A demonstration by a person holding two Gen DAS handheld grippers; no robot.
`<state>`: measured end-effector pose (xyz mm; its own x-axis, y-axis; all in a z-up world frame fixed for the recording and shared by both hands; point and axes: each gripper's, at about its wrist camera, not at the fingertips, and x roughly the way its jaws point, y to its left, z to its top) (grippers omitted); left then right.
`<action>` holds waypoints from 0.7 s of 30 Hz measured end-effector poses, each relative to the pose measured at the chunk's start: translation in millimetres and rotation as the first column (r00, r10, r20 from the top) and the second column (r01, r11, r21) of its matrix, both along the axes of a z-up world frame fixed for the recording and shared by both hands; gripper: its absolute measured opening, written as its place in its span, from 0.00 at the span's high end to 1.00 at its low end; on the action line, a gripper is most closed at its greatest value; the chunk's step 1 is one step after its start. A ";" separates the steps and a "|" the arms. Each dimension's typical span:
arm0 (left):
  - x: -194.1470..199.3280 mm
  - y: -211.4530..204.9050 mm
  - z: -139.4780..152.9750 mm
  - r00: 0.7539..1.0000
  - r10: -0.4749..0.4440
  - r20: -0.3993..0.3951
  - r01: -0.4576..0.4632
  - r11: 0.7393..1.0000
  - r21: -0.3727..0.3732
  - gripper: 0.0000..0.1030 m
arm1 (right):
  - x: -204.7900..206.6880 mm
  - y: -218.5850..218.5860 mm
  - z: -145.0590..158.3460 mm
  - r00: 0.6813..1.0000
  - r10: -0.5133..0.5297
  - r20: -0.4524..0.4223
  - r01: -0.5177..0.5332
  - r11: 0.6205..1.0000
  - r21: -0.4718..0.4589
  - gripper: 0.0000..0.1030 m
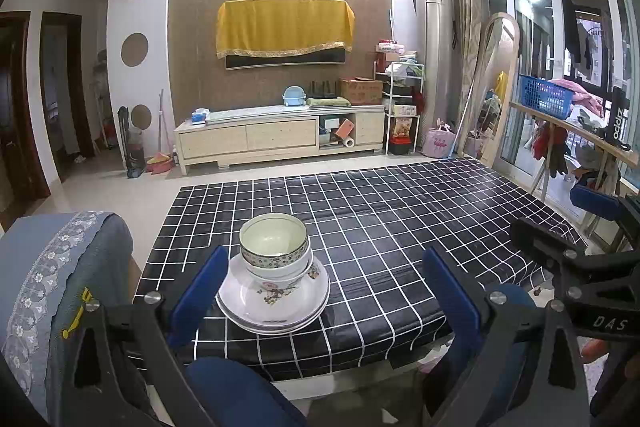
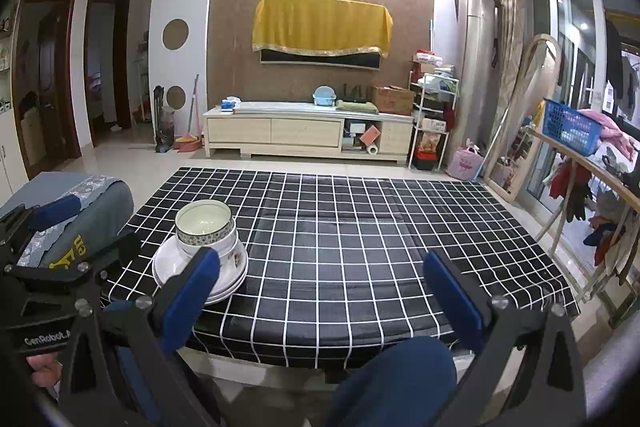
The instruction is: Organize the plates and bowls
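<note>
A stack of white floral plates (image 1: 276,303) sits near the front left of the black checked table (image 1: 380,227), with nested bowls (image 1: 276,247) on top; the top bowl has a patterned band. The same plates (image 2: 168,263) and bowls (image 2: 206,223) show at the left in the right wrist view. My left gripper (image 1: 324,279) is open and empty, held back from the table's front edge, with the stack between its blue fingers nearer the left one. My right gripper (image 2: 320,279) is open and empty to the right of the stack, apart from it.
A chair with a grey-blue lace cover (image 1: 60,267) stands at the table's left. A wooden rack with a blue basket (image 2: 568,125) and hanging clothes is at the right. A TV cabinet (image 1: 280,135) stands against the far wall. The table (image 2: 360,227) holds nothing else.
</note>
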<state>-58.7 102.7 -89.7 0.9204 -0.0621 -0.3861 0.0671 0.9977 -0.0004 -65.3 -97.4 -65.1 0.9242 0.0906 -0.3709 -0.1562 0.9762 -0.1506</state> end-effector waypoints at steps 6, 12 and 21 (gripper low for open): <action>-2.1 0.1 0.6 1.000 0.006 -0.004 -0.006 1.000 -0.006 0.06 | 0.1 2.2 -0.1 1.000 0.003 -0.002 -0.003 1.000 -0.004 0.00; -3.9 0.4 0.2 1.000 0.004 -0.013 -0.004 1.000 -0.008 0.06 | -2.3 4.0 -1.0 1.000 0.006 -0.006 -0.006 1.000 -0.002 0.00; -7.7 0.8 3.5 1.000 0.016 -0.010 -0.016 1.000 -0.018 0.06 | -4.0 6.5 0.9 1.000 0.009 0.001 -0.009 1.000 -0.009 0.00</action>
